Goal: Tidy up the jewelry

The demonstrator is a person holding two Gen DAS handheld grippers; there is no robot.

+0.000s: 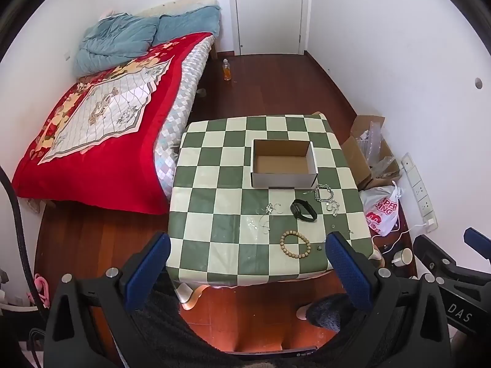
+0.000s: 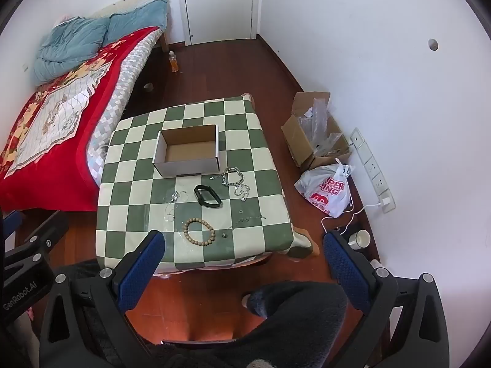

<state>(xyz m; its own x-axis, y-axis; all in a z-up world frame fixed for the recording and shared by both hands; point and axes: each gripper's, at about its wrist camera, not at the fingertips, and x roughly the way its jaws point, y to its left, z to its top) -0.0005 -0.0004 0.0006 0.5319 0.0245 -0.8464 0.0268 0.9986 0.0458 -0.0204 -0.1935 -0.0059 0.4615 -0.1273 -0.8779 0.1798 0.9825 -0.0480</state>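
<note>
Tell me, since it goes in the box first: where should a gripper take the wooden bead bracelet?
The wooden bead bracelet lies flat as an open ring near the table's front edge. Come from above with the right gripper, one finger inside the loop, one outside, pinching the near arc.

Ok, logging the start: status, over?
Left gripper, right gripper open, empty. Jewelry loose on table; box empty. Nothing blocking.

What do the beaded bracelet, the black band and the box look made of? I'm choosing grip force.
Beaded bracelet: probably wood, matte tan round beads.
Black band: likely rubber or silicone, a smooth dull loop.
Box: cardboard, brown inside, white outer walls.
</note>
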